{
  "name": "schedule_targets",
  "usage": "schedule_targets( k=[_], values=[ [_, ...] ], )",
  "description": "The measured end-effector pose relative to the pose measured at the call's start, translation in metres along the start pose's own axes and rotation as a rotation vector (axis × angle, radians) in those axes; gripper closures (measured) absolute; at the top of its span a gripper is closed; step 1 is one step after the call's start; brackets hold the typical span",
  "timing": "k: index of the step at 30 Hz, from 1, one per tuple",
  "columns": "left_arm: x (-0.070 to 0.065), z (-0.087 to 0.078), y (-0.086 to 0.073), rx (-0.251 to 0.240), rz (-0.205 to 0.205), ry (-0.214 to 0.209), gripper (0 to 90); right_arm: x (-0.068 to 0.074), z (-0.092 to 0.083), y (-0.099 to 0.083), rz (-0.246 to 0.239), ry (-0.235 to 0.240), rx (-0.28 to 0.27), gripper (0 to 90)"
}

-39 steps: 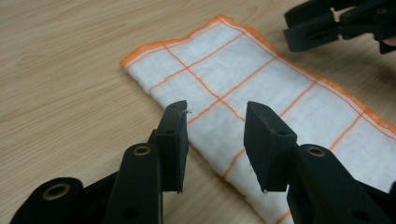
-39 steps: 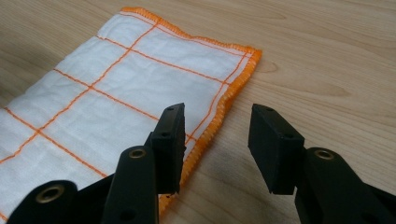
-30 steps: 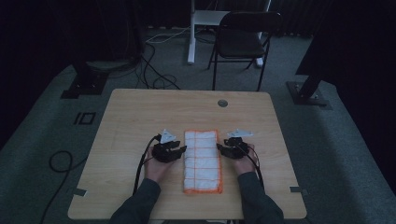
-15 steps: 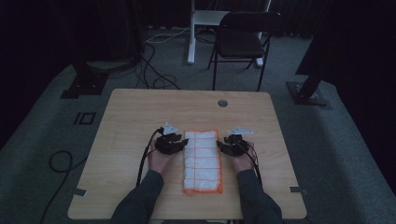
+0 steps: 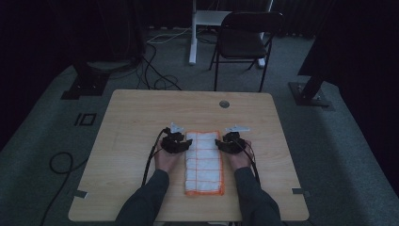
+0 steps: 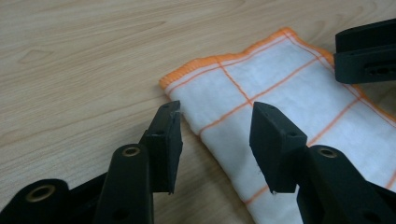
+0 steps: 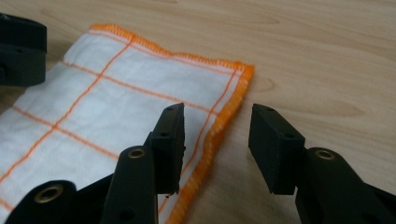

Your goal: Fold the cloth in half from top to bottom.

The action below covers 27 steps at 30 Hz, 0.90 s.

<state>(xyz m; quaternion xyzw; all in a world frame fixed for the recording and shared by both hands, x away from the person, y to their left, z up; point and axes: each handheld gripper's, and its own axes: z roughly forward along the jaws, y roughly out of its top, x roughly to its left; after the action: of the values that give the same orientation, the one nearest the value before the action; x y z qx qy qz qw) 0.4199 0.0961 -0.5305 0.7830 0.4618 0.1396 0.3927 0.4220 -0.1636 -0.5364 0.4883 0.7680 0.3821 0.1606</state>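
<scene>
A folded white cloth (image 5: 203,162) with orange grid lines and an orange hem lies lengthwise on the wooden table (image 5: 141,122). My left gripper (image 5: 184,142) sits at the cloth's left edge near its far end. Its jaws have just been opening, and in the left gripper view the cloth (image 6: 280,93) edge lies under the open left gripper (image 6: 217,114), untouched by the pads. My right gripper (image 5: 220,143) rests at the cloth's right edge, opposite the left one. In the right gripper view it (image 7: 217,114) stands open over the cloth (image 7: 116,93) hem, holding nothing.
A round grommet (image 5: 224,104) sits near the table's far edge. Beyond the table stand a dark folding chair (image 5: 247,42), a white post and black stand feet (image 5: 310,94), with cables on the floor (image 5: 155,70). Bare wood surrounds the cloth.
My left gripper has shifted a little away from the person and toward the cloth's left edge, and its jaws stand wider. The right gripper has stayed in place.
</scene>
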Motion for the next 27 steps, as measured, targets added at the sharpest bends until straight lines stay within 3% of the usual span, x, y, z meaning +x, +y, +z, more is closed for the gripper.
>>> schedule_targets(
  k=[9, 16, 22, 27],
  values=[
    [0.006, 0.010, 0.001, 0.054, -0.039, 0.003, 58.5, 0.001, 0.013, 0.006, 0.001, -0.016, 0.035, 57.0],
    [0.005, 0.011, 0.000, 0.055, -0.045, -0.013, 61.2, 0.003, 0.013, 0.007, -0.015, -0.015, 0.048, 62.5],
    [0.005, 0.013, 0.002, 0.066, -0.066, -0.044, 71.6, 0.004, 0.014, 0.008, -0.010, -0.004, 0.052, 72.5],
    [0.005, 0.015, 0.004, 0.085, -0.063, -0.059, 82.7, 0.002, 0.015, 0.008, 0.027, 0.022, 0.053, 79.8]
  ],
)
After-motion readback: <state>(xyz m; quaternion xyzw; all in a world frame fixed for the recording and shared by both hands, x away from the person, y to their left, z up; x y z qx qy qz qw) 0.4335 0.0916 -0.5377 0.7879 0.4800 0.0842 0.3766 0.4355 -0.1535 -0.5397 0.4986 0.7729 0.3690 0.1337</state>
